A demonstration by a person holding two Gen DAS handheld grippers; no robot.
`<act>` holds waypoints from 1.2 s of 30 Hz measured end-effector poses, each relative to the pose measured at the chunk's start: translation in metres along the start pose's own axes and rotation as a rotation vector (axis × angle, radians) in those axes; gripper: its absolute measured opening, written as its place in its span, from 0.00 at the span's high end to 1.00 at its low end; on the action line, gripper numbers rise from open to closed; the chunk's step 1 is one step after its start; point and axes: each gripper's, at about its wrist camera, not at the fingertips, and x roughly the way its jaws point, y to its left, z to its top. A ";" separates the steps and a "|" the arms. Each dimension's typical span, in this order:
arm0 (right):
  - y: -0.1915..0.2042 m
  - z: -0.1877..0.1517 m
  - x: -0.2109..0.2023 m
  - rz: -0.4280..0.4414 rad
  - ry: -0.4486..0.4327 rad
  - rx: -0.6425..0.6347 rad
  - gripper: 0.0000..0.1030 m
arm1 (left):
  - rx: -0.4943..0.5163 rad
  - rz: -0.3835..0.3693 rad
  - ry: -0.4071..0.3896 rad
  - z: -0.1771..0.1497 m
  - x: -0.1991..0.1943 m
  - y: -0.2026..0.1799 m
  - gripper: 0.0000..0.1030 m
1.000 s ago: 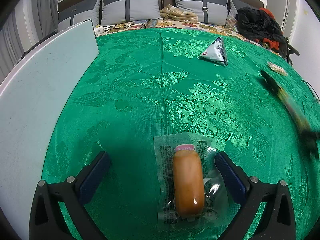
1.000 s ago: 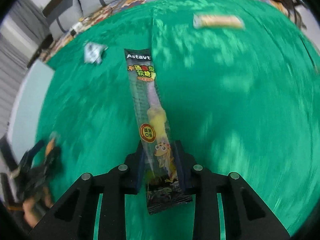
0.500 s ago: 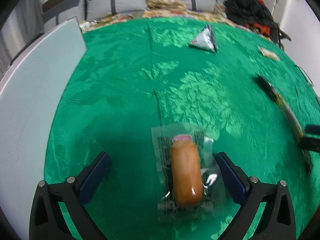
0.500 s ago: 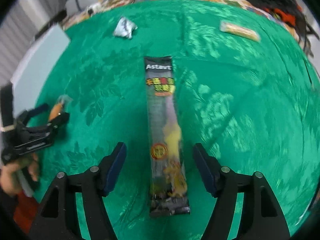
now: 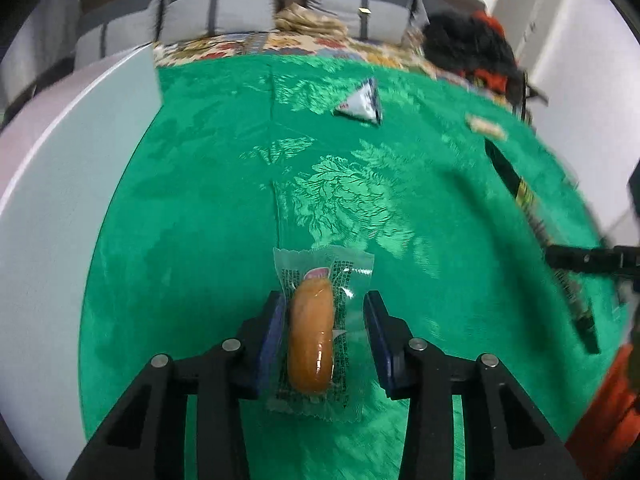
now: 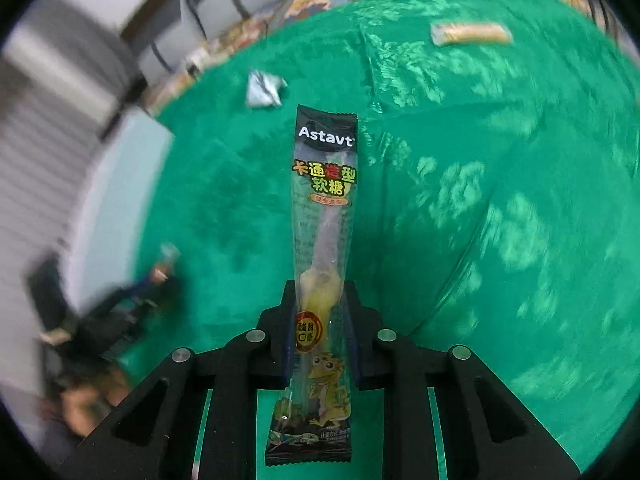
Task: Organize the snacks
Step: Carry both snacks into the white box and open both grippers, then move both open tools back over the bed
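Left gripper [image 5: 324, 320] jaws just closed in around sausage pack [image 5: 314, 336]; left pad touches wrapper, right pad seems near clear film edge, so grip looks light. Right gripper [image 6: 318, 328] jaws also just closed, now clamped on long gummy stick pack [image 6: 322, 240], most of pack sticking forward above green tablecloth [image 6: 500, 200]. Advice: lift slowly, keep both packs level, avoid swing of long pack, check sausage does not slip.

snacks on the green cloth [image 5: 208, 200]: 4 | sausage bun pack [image 5: 316, 332]: 1 | long gummy stick [image 6: 324, 240]: 1 | silver triangle pack [image 5: 360, 102]: 1 | pale wafer bar [image 6: 472, 34]: 1 | grippers: 2
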 end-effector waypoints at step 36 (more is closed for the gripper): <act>0.373 -0.042 0.070 0.404 0.014 -0.409 0.31 | -0.432 0.454 -0.303 -0.051 -0.223 0.258 0.14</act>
